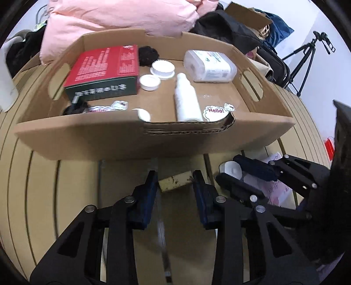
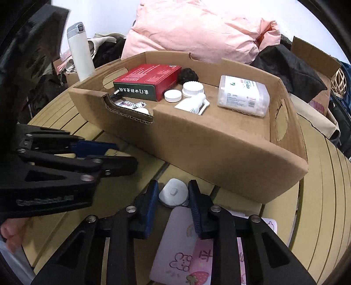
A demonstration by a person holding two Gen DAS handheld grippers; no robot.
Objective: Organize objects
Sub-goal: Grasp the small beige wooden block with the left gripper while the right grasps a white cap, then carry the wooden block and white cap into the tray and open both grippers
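Note:
A cardboard tray (image 1: 153, 138) (image 2: 219, 149) on the slatted table holds a red and green box (image 1: 103, 70) (image 2: 149, 81), a white bottle (image 1: 186, 98), two white jars (image 1: 150, 82) and a clear plastic tub (image 1: 209, 65) (image 2: 243, 98). My left gripper (image 1: 175, 182) is open, its fingers on either side of a small cream block (image 1: 175, 180) on the table. My right gripper (image 2: 173, 190) (image 1: 228, 173) is open around a small white rounded object (image 2: 173, 193) (image 1: 230, 167); contact is not clear.
A pink illustrated card (image 2: 186, 247) lies on the table under my right gripper. A white thermos (image 2: 80, 50) stands behind the tray. Pink bedding (image 1: 122, 15), dark clothes (image 2: 289, 70) and a tripod (image 1: 307, 57) crowd the back.

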